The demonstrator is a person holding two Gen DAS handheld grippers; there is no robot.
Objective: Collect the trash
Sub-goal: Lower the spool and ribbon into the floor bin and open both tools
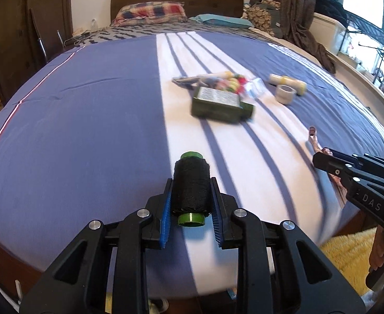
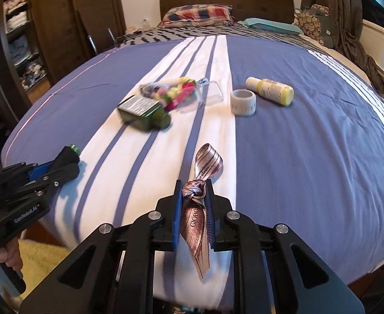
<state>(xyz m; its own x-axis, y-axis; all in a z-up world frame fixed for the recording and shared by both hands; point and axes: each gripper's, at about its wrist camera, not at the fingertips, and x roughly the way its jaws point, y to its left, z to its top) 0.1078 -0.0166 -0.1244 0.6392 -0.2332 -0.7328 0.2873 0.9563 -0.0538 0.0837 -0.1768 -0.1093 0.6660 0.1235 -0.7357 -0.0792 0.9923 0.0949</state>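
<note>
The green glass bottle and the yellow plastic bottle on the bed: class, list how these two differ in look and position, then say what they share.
The green glass bottle is dark, flat-sided and boxy with a printed label; the yellow plastic bottle is pale, round and has a cream cap. The green glass bottle lies on the white striped band against a heap of colourful wrappers; the yellow plastic bottle lies on the blue part beside a roll of tape. Both lie on their sides on the bed, untouched by either gripper.

The bed cover [image 2: 310, 144] is blue with a white band and thin blue stripes. The thread spool [image 1: 191, 188] is black with green ends. The ribbon [image 2: 201, 209] is shiny pink-brown. At 12 o'clock lies a checked red-and-blue pillow [image 2: 197, 14].
</note>
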